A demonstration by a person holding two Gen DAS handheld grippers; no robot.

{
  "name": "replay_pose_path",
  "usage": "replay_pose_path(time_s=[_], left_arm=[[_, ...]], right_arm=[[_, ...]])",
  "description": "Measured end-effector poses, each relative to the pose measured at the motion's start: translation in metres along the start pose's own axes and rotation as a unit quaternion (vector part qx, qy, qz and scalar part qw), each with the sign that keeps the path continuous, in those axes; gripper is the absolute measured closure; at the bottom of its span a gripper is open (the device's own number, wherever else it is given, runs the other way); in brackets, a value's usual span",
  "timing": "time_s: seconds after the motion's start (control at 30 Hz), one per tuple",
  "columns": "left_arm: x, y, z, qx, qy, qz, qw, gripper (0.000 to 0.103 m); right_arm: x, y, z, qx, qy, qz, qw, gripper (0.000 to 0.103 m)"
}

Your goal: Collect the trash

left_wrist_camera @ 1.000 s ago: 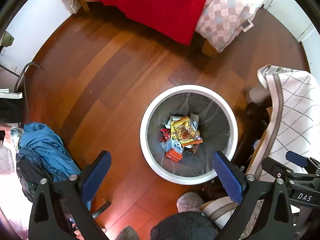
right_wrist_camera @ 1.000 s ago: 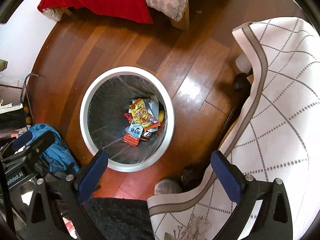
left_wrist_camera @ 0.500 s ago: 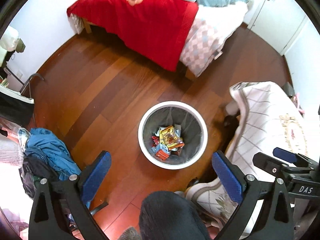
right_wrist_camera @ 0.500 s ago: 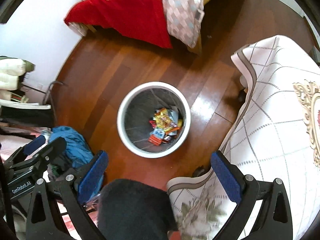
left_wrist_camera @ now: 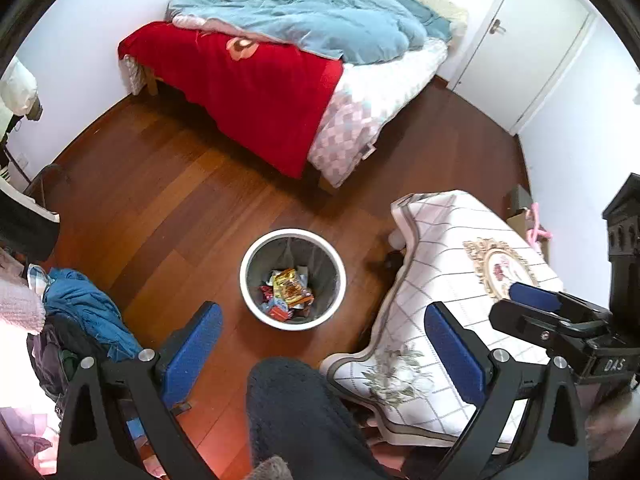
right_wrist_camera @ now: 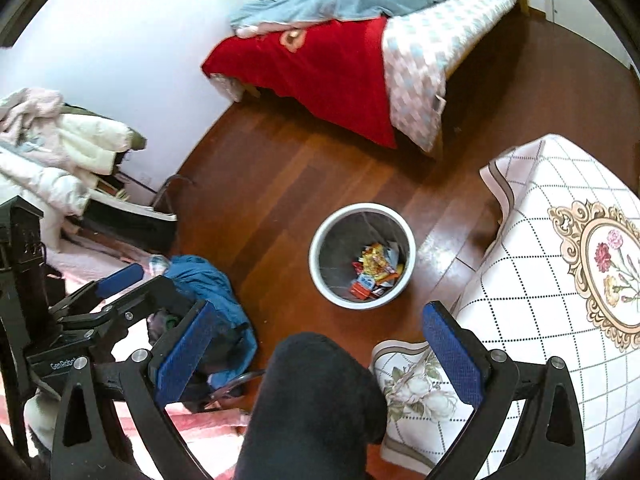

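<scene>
Round white waste bin with grey liner [left_wrist_camera: 293,279] stands upright on the wooden floor [left_wrist_camera: 168,200], mouth facing up, ahead of and well below both tools. Left hand-held gripper [left_wrist_camera: 322,345]: blue-padded jaws spread wide, nothing between them; bin sits above the gap in this view. Right hand-held gripper [right_wrist_camera: 317,354]: jaws likewise spread, nothing held; bin [right_wrist_camera: 362,255] shows above the gap, slightly right of centre.

Count: 1 bin, 2 hand-held grippers, 1 bed with red blanket [left_wrist_camera: 256,80], 1 bench under a white checked cloth [left_wrist_camera: 452,264] just right of the bin.

Pile of snack wrappers [left_wrist_camera: 289,292] lies in the bin bottom; number uncertain. Topmost orange-yellow packet [left_wrist_camera: 293,286] has its long axis running away from the camera, tilted slightly
</scene>
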State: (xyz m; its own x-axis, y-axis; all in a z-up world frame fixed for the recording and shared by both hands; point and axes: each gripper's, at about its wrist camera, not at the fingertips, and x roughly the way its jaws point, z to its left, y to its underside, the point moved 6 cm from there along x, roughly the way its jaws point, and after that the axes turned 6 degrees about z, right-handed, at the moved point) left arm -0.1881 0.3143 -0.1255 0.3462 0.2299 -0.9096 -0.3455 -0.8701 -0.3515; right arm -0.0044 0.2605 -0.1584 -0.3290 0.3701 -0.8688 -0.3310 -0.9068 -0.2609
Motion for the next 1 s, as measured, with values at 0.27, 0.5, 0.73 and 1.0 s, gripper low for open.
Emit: replay_pose_path(time_s=[0.27,0.5,0.73,1.0], left_arm=[[-0.028,0.004,-0.011,0.001,0.021,-0.006,0.9998,0.0],[-0.034,0.008,-0.012,-0.002,0.027,-0.005,0.9996,0.0],[-0.032,0.008,-0.012,-0.001,0.026,0.0,0.9997,0.0],[-0.031,0.01,-0.01,0.001,0.018,0.0,0.9998,0.0]], right_arm=[[-0.037,0.006,0.019,-0.017,-0.026,-0.005,1.0,0.0],[-0.049,0.009,0.023,-0.024,-0.027,-0.003,0.999,0.0],[-0.051,0.01,0.025,-0.03,-0.021,0.003,0.999,0.0],[-0.045,0.008,0.024,-0.029,-0.017,0.014,0.999,0.0]])
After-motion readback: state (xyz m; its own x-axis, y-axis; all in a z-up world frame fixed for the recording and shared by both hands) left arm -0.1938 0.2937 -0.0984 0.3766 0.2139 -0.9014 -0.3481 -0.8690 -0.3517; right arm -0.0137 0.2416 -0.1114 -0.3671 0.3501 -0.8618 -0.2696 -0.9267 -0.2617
